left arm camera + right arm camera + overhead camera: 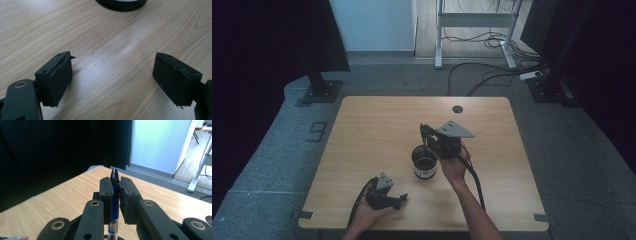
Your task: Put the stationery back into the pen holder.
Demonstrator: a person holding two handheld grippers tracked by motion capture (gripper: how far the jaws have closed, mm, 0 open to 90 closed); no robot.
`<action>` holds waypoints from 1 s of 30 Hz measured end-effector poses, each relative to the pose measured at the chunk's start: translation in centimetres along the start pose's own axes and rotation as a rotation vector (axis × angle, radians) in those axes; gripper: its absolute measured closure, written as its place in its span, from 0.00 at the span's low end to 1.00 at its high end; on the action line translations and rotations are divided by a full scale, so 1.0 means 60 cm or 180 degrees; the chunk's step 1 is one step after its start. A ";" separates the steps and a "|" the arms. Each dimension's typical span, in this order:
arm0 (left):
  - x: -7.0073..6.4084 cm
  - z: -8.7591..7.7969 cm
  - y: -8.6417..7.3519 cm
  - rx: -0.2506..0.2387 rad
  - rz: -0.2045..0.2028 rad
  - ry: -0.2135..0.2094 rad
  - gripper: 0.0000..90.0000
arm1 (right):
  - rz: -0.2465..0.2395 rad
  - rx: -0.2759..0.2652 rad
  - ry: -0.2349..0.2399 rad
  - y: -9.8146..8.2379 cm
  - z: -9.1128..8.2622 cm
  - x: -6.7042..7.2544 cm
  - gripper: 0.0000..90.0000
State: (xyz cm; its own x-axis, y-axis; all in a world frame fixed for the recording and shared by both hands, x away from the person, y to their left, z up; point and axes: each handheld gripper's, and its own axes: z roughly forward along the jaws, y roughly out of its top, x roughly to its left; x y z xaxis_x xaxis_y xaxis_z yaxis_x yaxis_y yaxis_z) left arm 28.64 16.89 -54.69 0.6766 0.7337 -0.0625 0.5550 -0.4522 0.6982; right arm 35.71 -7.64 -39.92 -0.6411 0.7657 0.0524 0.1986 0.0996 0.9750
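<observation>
Centrally over the light wooden table [377, 130]: right gripper [115, 185] clamped on a blue pen with a black cap [114, 195], pads pressing both sides, pen upright with its cap poking above the jaws. Directly beneath, seen from above: a round black cup with a white label [424, 162], pen tip just over its open mouth. Near the front edge, resting on the tabletop: left gripper [112, 75], jaws spread wide with bare wood between. Well apart, those two grippers.
</observation>
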 end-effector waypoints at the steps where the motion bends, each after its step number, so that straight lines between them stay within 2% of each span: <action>1: 0.000 0.000 0.000 -0.0001 0.0001 0.0000 0.18 | 0.0003 0.0023 -0.0008 -0.003 0.003 0.000 0.88; 17: 0.000 0.000 0.000 -0.0007 0.0004 0.0002 0.18 | 0.0108 0.0567 -0.0027 -0.084 0.061 -0.015 0.88; 23: -0.001 0.000 0.000 -0.0005 0.0005 -0.0001 0.18 | 0.0125 0.0539 0.0026 -0.086 0.067 -0.017 0.86; 26: -0.001 0.000 0.000 -0.0004 0.0007 0.0000 0.18 | 0.0111 0.0592 -0.0022 -0.089 0.069 -0.019 0.79; 30: 0.000 0.000 0.000 -0.0005 0.0005 -0.0003 0.18 | 0.0123 0.0557 -0.0013 -0.094 0.067 -0.019 0.72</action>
State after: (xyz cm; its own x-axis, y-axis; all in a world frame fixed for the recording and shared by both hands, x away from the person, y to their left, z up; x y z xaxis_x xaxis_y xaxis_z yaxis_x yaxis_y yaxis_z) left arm 28.61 16.88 -54.70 0.6778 0.7326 -0.0621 0.5531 -0.4525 0.6995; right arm 38.29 -6.51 -46.32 -0.6276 0.7736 0.0879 0.3493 0.1789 0.9198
